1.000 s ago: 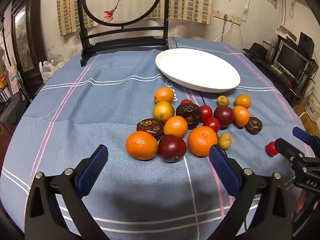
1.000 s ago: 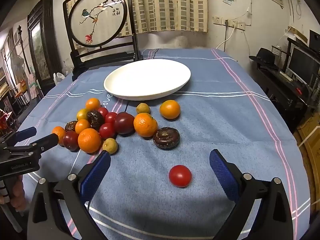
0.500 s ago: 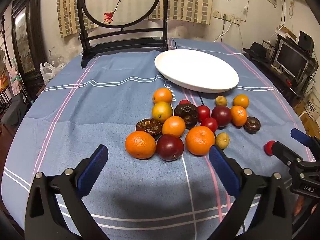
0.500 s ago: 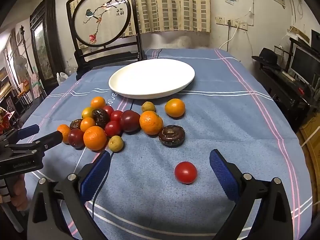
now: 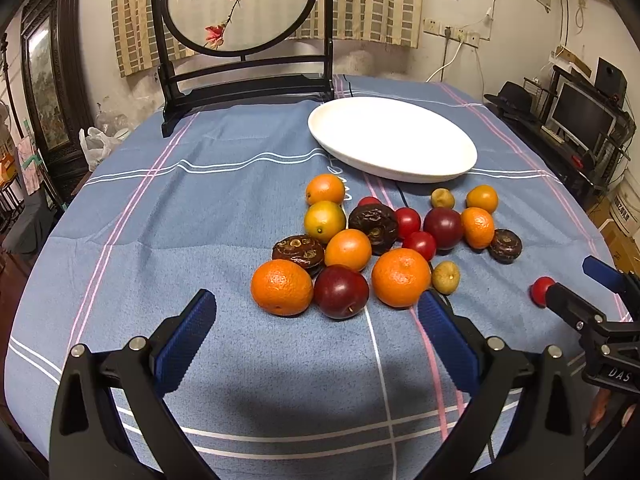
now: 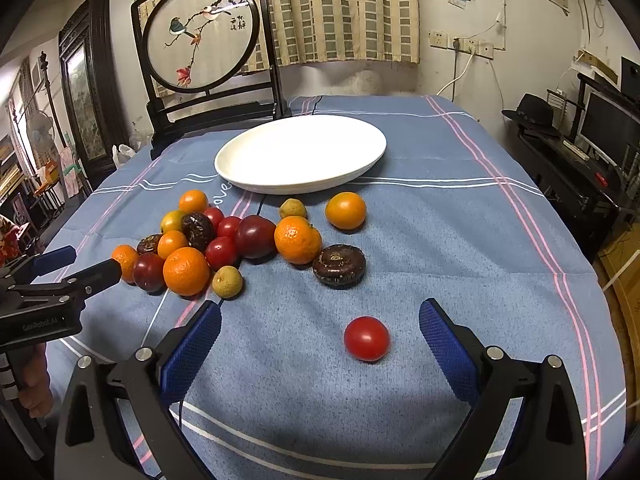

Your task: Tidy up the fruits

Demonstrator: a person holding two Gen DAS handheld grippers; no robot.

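A cluster of fruit lies on the blue tablecloth: oranges, a dark plum, red cherry tomatoes and dark wrinkled fruits. An empty white plate sits behind them; it also shows in the right wrist view. My left gripper is open and empty just in front of the cluster. My right gripper is open, with a lone red tomato between its fingers, untouched. That tomato shows partly hidden in the left wrist view.
A dark wooden stand with a round bird painting stands at the table's far edge. A desk with a monitor and a black hat is beyond the table's right edge. A white bag lies off the left.
Both grippers have moved a little forward and the right one turned slightly, so the lone tomato now sits closer between its fingers. Neither gripper's opening changed. No fruit moved.
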